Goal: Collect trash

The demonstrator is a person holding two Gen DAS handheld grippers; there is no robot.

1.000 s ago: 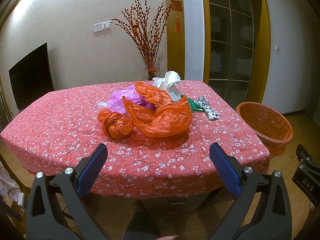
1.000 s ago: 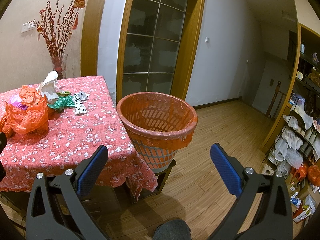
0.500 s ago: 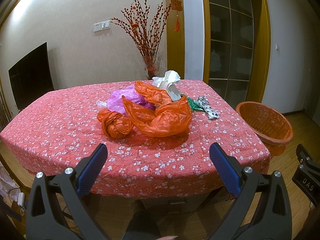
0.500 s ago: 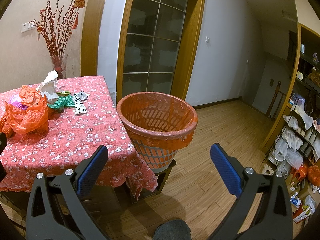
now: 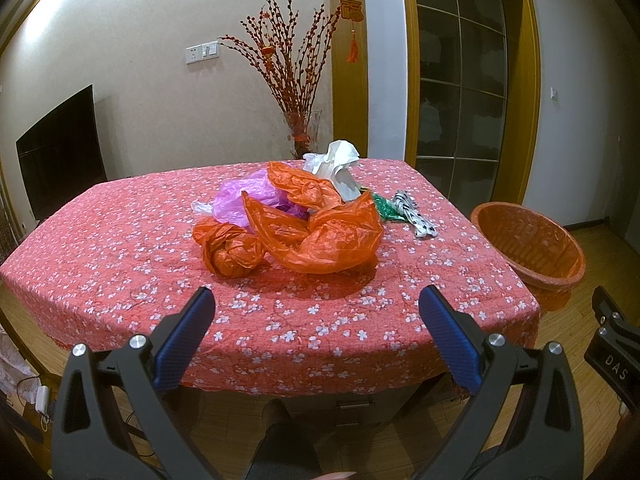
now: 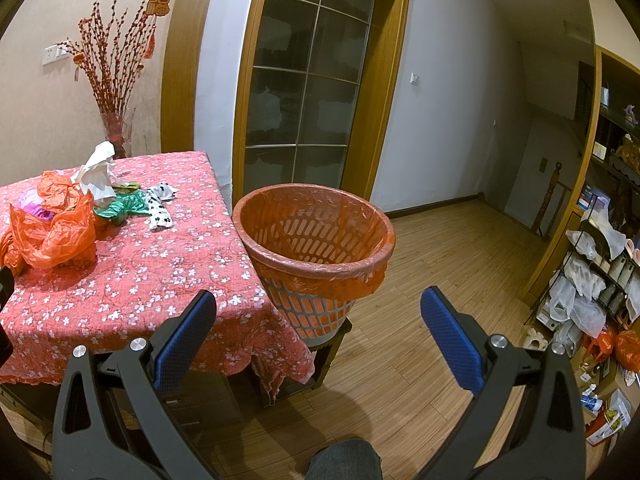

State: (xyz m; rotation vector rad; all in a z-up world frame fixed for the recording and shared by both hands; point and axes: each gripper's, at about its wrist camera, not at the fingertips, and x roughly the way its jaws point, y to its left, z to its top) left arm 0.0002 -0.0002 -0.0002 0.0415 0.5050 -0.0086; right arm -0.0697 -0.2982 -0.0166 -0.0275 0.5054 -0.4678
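Observation:
A heap of trash lies mid-table on the red flowered cloth [image 5: 120, 256]: a large orange plastic bag [image 5: 324, 236], a knotted orange bag [image 5: 232, 252], a purple bag [image 5: 244, 196], white crumpled paper [image 5: 336, 164], a green wrapper [image 5: 382, 208] and a black-and-white spotted wrapper [image 5: 416, 220]. My left gripper [image 5: 316, 320] stands open at the table's near edge, short of the heap and holding nothing. An orange-lined waste basket [image 6: 316, 236] stands beside the table's right end. My right gripper [image 6: 316, 320] hangs open just before the basket, with nothing between its fingers.
A glass vase of red-berried branches [image 5: 300, 132] stands at the table's far edge. A dark television [image 5: 60, 160] hangs at the left wall. A glass door [image 6: 304, 92] is behind the basket. A cluttered shelf with bags [image 6: 592, 280] lines the right wall above the wooden floor [image 6: 440, 264].

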